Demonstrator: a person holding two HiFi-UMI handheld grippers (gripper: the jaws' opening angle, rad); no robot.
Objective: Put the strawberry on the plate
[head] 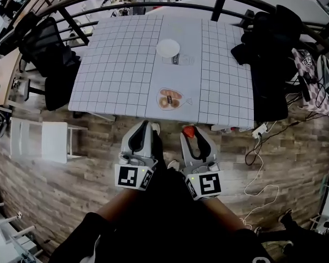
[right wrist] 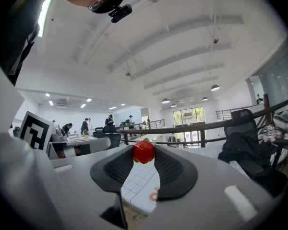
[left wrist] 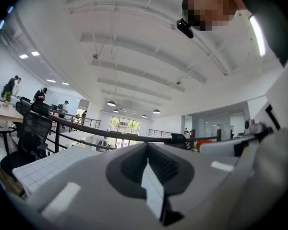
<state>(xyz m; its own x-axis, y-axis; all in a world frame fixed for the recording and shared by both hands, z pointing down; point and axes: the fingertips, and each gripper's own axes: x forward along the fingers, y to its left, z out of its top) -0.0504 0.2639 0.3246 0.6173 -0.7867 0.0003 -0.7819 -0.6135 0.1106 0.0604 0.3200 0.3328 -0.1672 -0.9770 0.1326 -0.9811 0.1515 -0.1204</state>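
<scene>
Right gripper [right wrist: 144, 148] pinches the strawberry [right wrist: 144, 153] at its jaw tips, near the table [head: 120, 64] edge. Left gripper [left wrist: 147, 146]: jaws pressed together, empty. Next: carry level to the white plate [head: 168, 47], lower close, then release gently so the strawberry doesn't roll.

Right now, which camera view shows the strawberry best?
The right gripper view: the strawberry sits large and sharp, pinched at the tips of the right tool. The head view shows it only as a small red spot. The left gripper view shows at most a blurred red patch.
</scene>
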